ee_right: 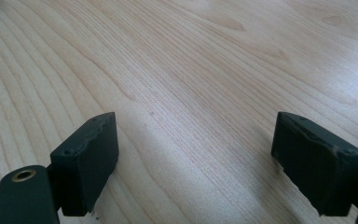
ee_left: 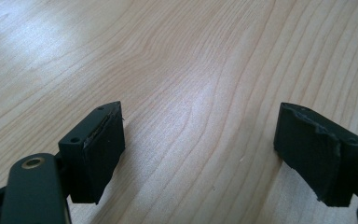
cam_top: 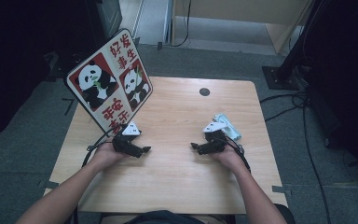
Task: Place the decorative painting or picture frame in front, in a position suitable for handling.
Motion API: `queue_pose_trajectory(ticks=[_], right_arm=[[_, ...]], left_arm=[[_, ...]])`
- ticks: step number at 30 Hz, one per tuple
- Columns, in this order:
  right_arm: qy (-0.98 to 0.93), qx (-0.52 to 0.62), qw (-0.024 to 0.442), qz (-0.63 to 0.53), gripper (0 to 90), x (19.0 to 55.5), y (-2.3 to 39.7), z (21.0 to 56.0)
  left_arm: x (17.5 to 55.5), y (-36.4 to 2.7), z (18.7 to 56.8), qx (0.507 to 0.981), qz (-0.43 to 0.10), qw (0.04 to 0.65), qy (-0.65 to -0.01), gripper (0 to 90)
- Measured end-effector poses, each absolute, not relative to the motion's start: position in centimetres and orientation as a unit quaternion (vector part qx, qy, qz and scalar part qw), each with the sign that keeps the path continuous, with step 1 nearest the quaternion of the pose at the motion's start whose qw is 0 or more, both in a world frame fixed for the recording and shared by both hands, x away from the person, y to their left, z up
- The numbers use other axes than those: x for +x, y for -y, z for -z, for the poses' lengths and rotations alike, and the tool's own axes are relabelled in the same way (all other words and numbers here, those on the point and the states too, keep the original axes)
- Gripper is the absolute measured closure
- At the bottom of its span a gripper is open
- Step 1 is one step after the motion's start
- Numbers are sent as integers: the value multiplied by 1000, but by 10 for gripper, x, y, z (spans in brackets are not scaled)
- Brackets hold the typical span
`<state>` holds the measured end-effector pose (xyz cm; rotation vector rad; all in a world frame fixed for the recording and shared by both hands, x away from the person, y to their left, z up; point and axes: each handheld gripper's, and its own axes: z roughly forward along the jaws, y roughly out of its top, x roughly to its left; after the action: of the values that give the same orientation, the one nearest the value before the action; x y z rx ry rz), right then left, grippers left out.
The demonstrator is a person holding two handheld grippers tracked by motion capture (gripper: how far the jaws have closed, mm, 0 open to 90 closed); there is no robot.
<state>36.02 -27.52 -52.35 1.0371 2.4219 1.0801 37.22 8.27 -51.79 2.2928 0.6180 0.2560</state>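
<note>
left gripper: we hold it low over the wooden table, jaws spread wide with bare wood between them. In the left gripper view we see both black pads, well apart and pinching nothing.
left gripper heading: in the high view its tips point toward the table's middle, at the right gripper.
right gripper: same posture, low over the table, jaws spread. In the right gripper view the pads stand well apart, only wood grain between them.
right gripper heading: tips point back at the left gripper; the two face each other, well apart across bare wood.
hands: our left hand wraps the left gripper from behind, our right hand the right one. Forearms come in from the near edge.
cables: a black cable trails off the left gripper toward the left edge.
packet: a pale blue and white packet lies just behind the right gripper, on its far side, partly hidden by the gripper's white top. We cannot tell whether they touch.
panda sign: a board with two pandas and red characters stands tilted just beyond the left gripper, at the table's far left corner.
grommet: a dark round hole sits near the far edge, well beyond both grippers.
</note>
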Motion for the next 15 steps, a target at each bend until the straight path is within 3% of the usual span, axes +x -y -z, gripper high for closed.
queue_pose_trajectory(ticks=[15], right_arm=[[-831, 389, 158, -366, 97, 358, 272, 524]], left_arm=[[371, -78, 518, 891, -105, 362, -253, 127]])
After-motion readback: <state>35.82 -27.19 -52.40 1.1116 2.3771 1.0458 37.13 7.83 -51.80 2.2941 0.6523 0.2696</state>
